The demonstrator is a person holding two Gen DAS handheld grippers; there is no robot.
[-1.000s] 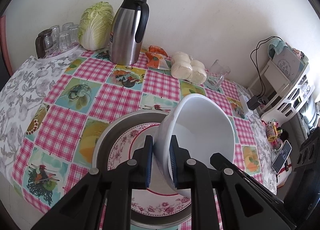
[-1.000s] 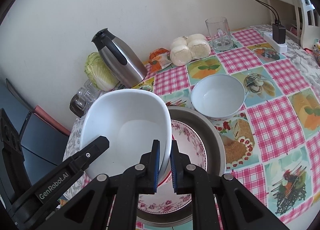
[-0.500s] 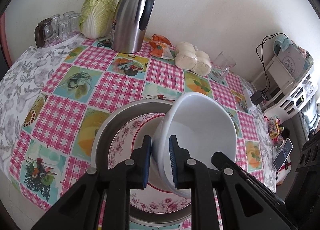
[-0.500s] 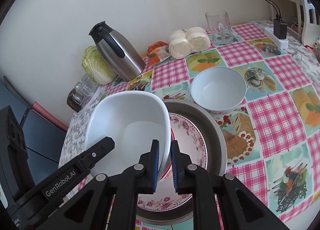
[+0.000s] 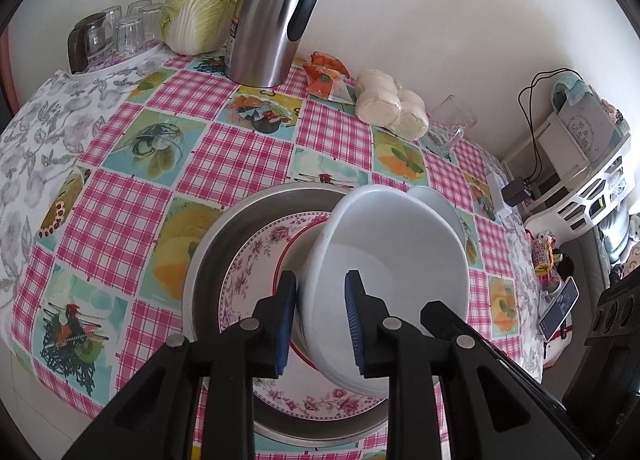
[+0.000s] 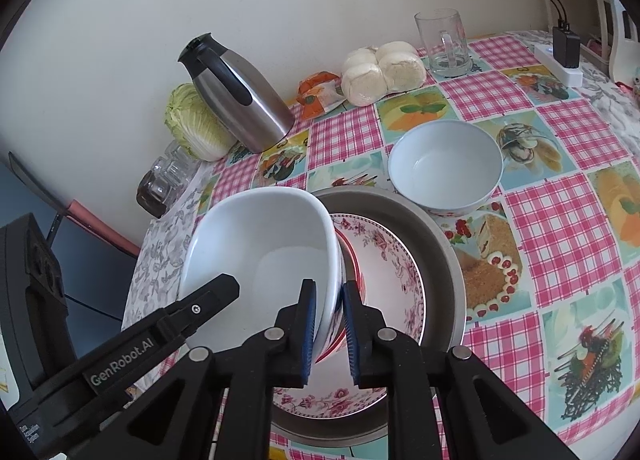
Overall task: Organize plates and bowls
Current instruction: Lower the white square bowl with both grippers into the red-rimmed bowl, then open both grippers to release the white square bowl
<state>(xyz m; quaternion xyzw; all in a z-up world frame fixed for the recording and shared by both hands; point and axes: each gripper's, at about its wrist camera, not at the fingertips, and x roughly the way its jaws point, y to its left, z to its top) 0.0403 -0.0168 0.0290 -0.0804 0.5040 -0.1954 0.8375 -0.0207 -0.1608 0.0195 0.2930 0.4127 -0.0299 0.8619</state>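
Observation:
A large white bowl [image 5: 392, 260] leans tilted over the floral plate [image 5: 256, 260], which lies in a metal basin [image 5: 208, 260]. My left gripper [image 5: 320, 316] straddles the bowl's near rim with its jaws opening. One pad sits by the outer wall and the other stands clear inside the bowl. In the right wrist view the same bowl [image 6: 264, 244] has its opposite rim between the pads of my right gripper [image 6: 328, 324]. Those jaws are opening slightly but still hug the wall. A smaller white bowl [image 6: 444, 164] stands on the cloth just beyond the basin [image 6: 440, 260].
Along the wall stand a steel thermos jug [image 5: 272, 16], a cabbage [image 5: 200, 4], upturned glasses [image 5: 120, 28], a snack packet [image 5: 324, 76], bagged buns [image 5: 388, 100] and a glass mug [image 6: 444, 40]. A power strip [image 6: 560, 64] lies at the table's far right.
The left jaws have spread apart off the bowl's rim. The right jaws are a little wider. The bowl has settled lower over the floral plate.

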